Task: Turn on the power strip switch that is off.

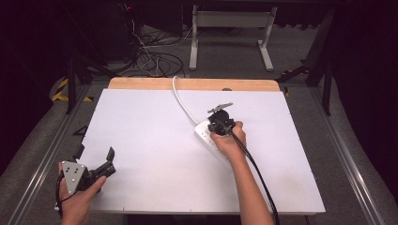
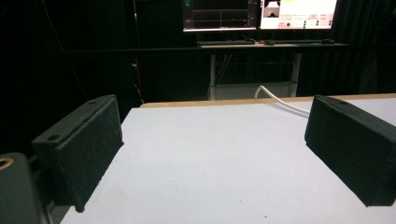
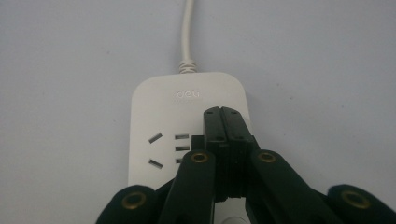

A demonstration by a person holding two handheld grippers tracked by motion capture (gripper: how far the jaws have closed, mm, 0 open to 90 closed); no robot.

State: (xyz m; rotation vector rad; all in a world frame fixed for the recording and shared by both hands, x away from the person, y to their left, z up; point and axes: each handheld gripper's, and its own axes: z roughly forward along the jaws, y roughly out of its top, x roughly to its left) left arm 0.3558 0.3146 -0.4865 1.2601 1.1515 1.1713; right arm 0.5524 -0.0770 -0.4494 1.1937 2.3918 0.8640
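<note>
A white power strip point(image 1: 205, 135) lies right of centre on the white table top point(image 1: 150, 136), and its white cable point(image 1: 180, 99) runs off over the far edge. My right gripper point(image 1: 220, 123) is straight above the strip, pointing down. In the right gripper view its jaws are pressed together point(image 3: 222, 112) over the strip's point(image 3: 159, 107) sockets, with nothing visible between them. My left gripper point(image 1: 107, 161) rests at the front left corner, jaws wide apart point(image 2: 215, 154) and nothing between them. The cable point(image 2: 280, 101) shows far off.
A wooden strip point(image 1: 187, 84) borders the table's far edge. Behind it on the floor stand a white desk frame point(image 1: 230, 33) and a tangle of cables point(image 1: 155, 58). Two monitors point(image 2: 261, 14) glow at the back in the left gripper view.
</note>
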